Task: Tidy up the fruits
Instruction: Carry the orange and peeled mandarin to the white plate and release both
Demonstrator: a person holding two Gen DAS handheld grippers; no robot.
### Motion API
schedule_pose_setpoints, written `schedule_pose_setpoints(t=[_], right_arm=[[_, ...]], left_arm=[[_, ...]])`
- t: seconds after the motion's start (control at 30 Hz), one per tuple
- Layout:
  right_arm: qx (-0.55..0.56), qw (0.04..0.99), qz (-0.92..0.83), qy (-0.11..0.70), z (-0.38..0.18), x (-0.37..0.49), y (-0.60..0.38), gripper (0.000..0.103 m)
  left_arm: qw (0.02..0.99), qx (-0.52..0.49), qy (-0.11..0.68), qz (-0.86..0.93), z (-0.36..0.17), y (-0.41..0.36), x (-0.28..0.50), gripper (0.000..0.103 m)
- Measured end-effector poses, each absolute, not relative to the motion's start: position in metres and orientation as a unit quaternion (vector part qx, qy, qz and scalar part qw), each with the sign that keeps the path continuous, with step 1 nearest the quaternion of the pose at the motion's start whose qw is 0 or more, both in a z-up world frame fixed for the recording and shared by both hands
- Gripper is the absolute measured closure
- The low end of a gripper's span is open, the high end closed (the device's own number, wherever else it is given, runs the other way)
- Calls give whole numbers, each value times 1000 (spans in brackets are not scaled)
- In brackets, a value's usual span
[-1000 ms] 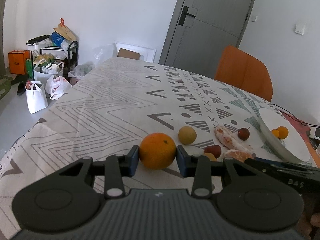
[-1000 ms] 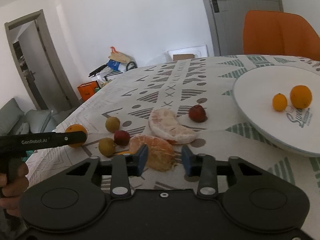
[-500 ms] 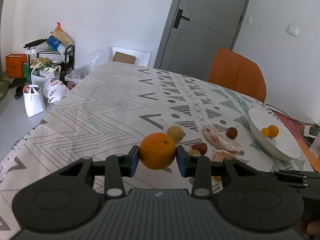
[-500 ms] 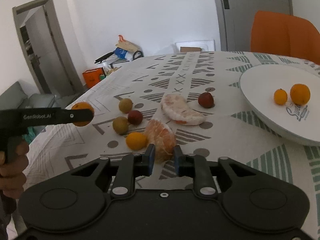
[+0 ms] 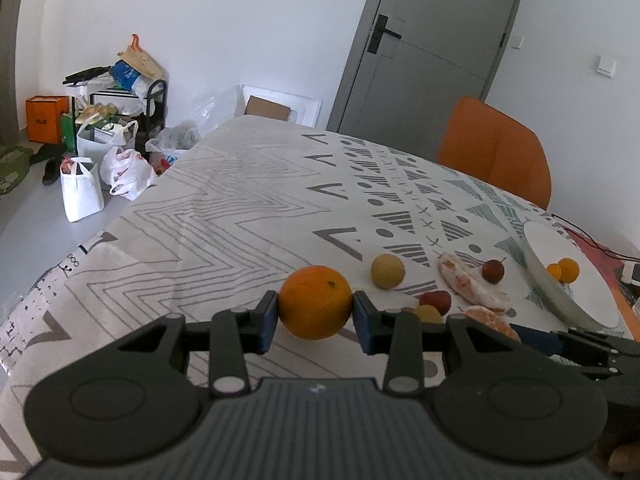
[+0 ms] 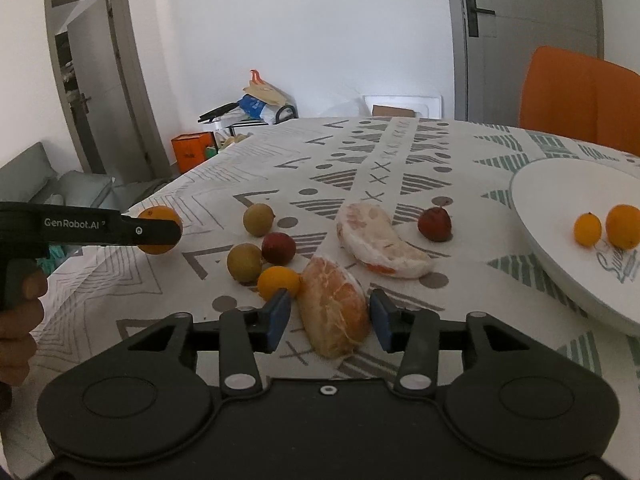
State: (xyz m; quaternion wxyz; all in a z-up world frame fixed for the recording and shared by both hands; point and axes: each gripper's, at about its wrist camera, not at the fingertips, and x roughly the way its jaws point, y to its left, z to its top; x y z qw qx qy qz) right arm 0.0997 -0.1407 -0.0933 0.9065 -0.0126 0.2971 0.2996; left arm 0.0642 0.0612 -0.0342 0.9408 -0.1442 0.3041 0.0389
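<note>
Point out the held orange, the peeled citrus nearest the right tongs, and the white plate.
orange (image 5: 315, 307), left wrist view, front face.
peeled citrus (image 6: 335, 308), right wrist view, middle of flesh.
white plate (image 6: 544, 200), right wrist view, bare inner surface.

Orange (image 5: 315, 307) lifted off the cloth, peeled segments (image 6: 335, 305) (image 6: 382, 240), two tan fruits (image 6: 258, 219) (image 6: 244, 263), two red (image 6: 278, 248) (image 6: 435, 223), small orange one (image 6: 278, 282) lay clustered, two more (image 6: 587, 229) (image 6: 622, 226) sat on plate (image 6: 560, 272).

left claw (image 5: 315, 316): clamped, raised | right claw (image 6: 330, 315): parted, low
</note>
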Motion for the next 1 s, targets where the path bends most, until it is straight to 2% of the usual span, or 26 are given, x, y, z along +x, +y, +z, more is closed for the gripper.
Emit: schedule_pose_setpoints(t=[0.03, 0.07, 0.3, 1.0], right_arm=[[-14, 907, 298, 296, -93, 100, -140, 61], [-14, 909, 294, 296, -93, 100, -140, 70], [18, 907, 294, 299, -88, 97, -156, 83], [73, 936, 246, 243, -59, 89, -237, 85]], left_arm=[[941, -144, 304, 39, -34, 61, 65, 64], [941, -144, 304, 38, -34, 62, 65, 64], [945, -133, 297, 26, -25, 51, 64, 64], [958, -86, 273, -27, 3, -11, 80, 64]])
